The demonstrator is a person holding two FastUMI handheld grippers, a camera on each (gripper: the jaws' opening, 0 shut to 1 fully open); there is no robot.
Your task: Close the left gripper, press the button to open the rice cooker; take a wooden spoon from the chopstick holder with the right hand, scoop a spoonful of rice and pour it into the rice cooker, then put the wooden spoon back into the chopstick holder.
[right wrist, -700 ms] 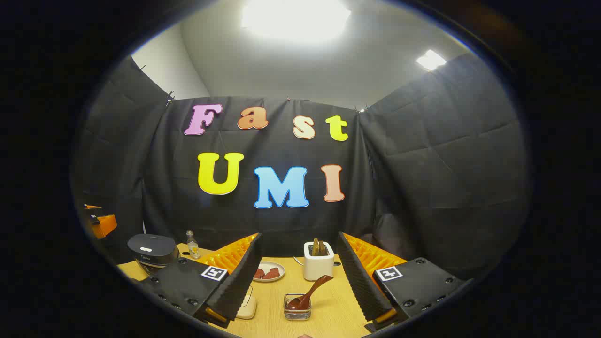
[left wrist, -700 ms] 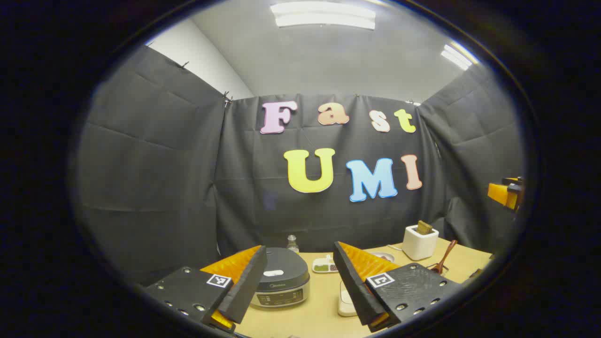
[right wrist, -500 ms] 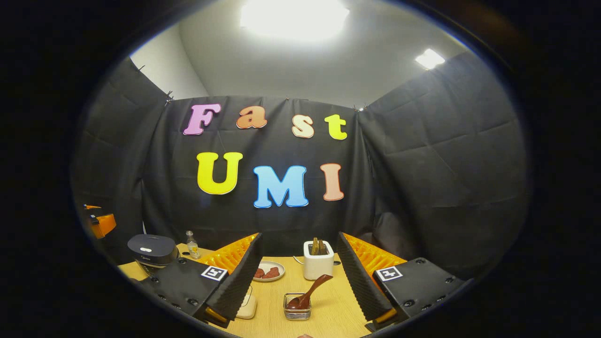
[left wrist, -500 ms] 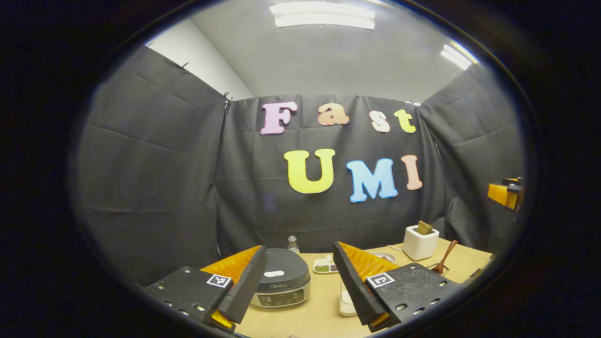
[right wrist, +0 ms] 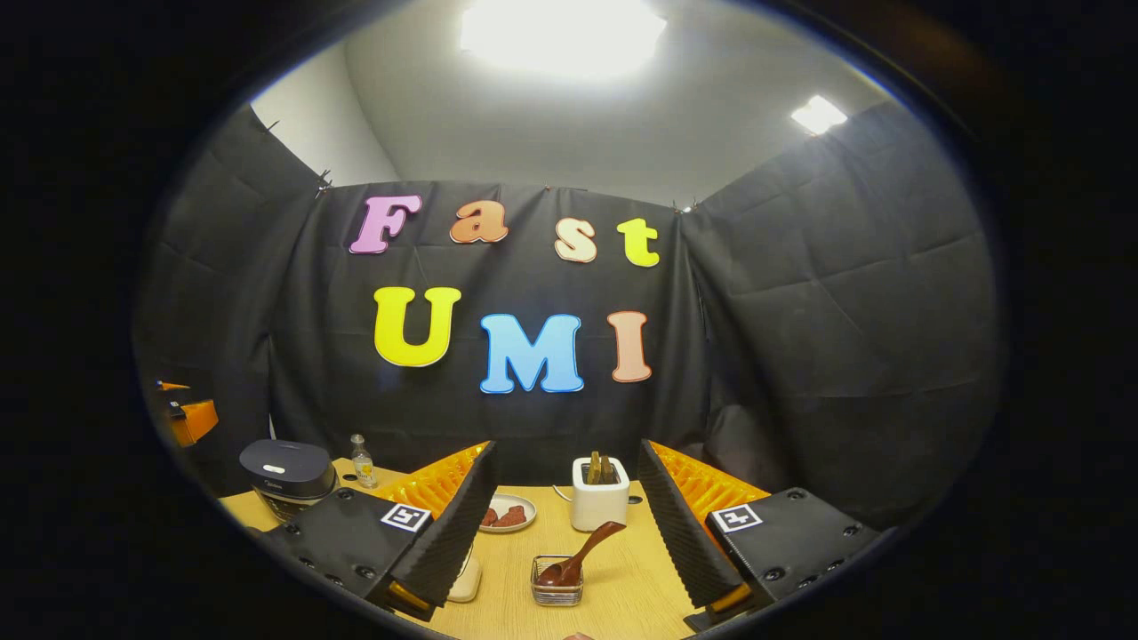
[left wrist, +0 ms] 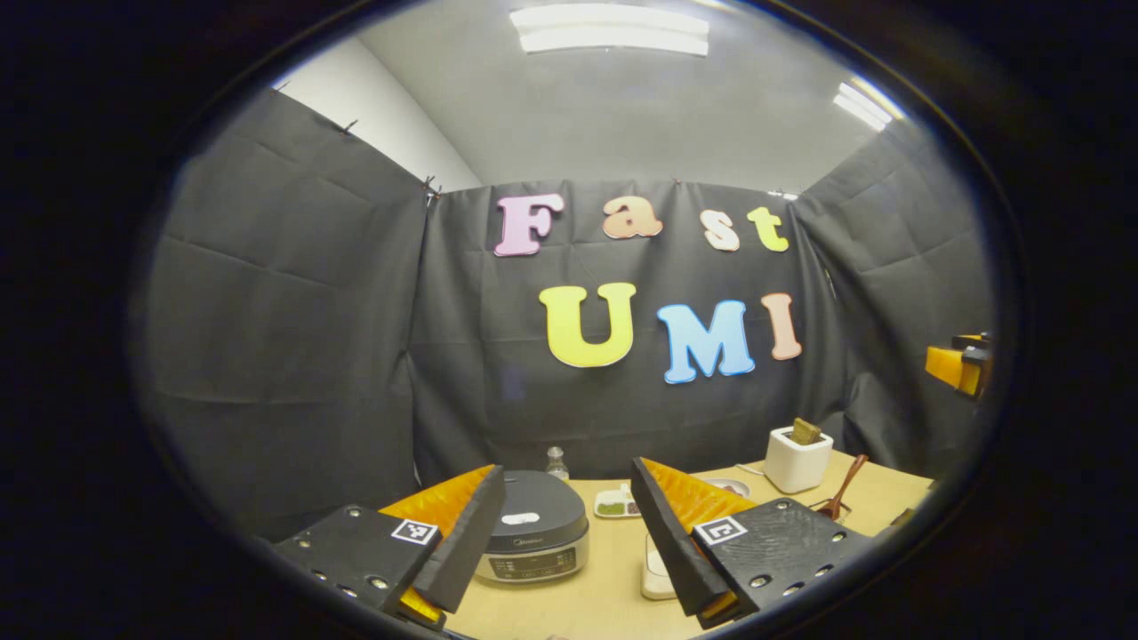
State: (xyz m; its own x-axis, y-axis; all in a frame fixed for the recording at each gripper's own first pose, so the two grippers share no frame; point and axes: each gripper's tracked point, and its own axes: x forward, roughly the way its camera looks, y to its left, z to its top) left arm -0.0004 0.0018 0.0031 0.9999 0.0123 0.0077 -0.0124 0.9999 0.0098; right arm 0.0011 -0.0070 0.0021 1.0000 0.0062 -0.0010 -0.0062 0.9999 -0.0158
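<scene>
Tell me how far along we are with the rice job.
Nothing looks done: the rice cooker has its lid down. In hand: the left gripper, open, hangs above the table facing it. Left: close, press the button, then the open right gripper takes the wooden spoon, scoops, pours and returns it.

In your right gripper view, the rice cooker [right wrist: 286,471] stands far left; the chopstick holder [right wrist: 600,494] sits behind the spoon basket [right wrist: 557,587].

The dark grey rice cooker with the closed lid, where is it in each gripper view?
Left gripper view: dark grey rice cooker low centre-left, between this gripper's fingers.
Right gripper view: rice cooker low at the far left, on the table edge.
Shared landmark: the small clear bottle just right of it.
</scene>
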